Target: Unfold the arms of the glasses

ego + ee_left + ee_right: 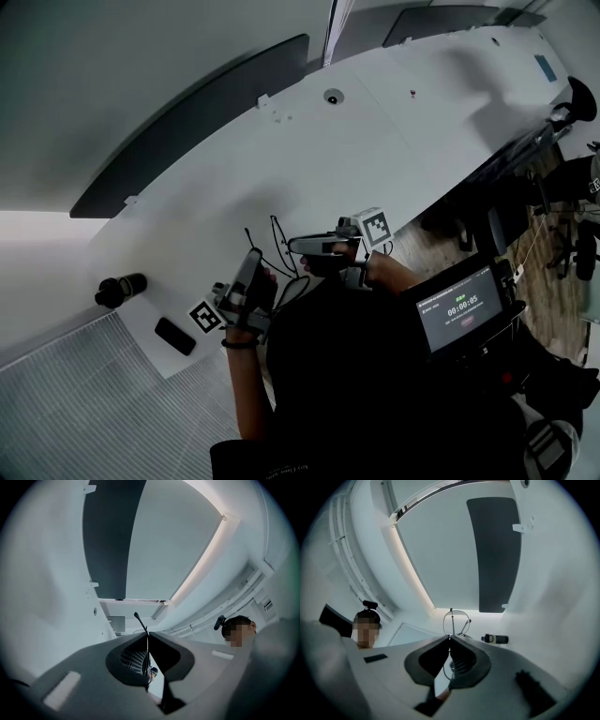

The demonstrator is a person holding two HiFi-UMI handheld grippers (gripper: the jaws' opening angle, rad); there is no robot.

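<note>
Thin black wire-rimmed glasses (278,239) hang just above the white table (375,122), held between my two grippers. In the left gripper view, my left gripper (146,634) is shut on one thin arm of the glasses (137,617), whose tip sticks out beyond the jaws. My right gripper (450,637) is shut on the glasses (451,620) near the frame, with a round lens rim standing up past the fingertips. In the head view the left gripper (255,255) is at the lower left of the glasses and the right gripper (292,247) at their right.
A black cylinder-shaped bottle (120,289) lies at the table's left end, also visible in the right gripper view as the bottle (494,639). A black phone-like slab (175,336) lies near the front edge. A lit screen (459,307) and office chairs (572,103) stand to the right.
</note>
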